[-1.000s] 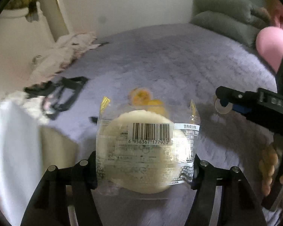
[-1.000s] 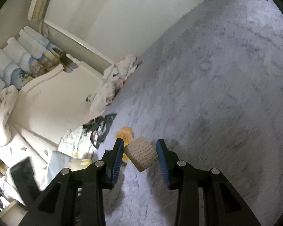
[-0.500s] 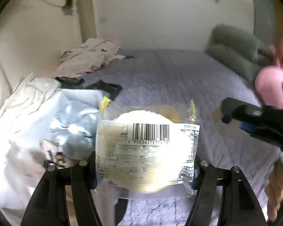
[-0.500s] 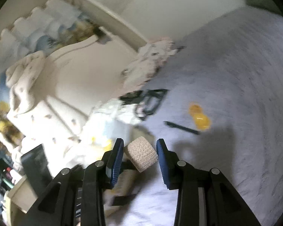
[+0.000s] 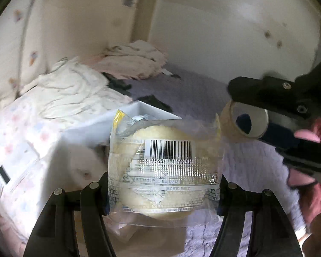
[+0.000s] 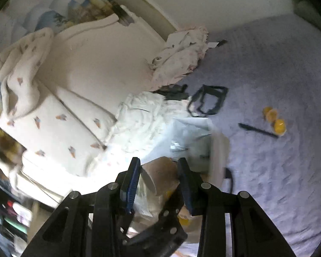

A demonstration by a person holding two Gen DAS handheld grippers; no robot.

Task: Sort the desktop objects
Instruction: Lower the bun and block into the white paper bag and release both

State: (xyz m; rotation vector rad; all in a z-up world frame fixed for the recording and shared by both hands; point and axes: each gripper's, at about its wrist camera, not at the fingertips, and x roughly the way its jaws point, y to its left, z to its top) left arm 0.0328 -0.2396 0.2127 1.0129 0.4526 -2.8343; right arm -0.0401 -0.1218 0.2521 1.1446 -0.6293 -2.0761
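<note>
Hand-held gripper on the left is pinching a wrapped pastry, light, soft and crushable in slippery film, above a white box beside the purple bed. Right hand-held gripper is squeezing a tan bandage roll, light and springy. Its barcode digits are blurring.

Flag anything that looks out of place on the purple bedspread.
A black pen and two small yellow round objects lie loose on the purple bedspread, apart from the white bag. Crumpled clothes and black straps clutter its far edge.
</note>
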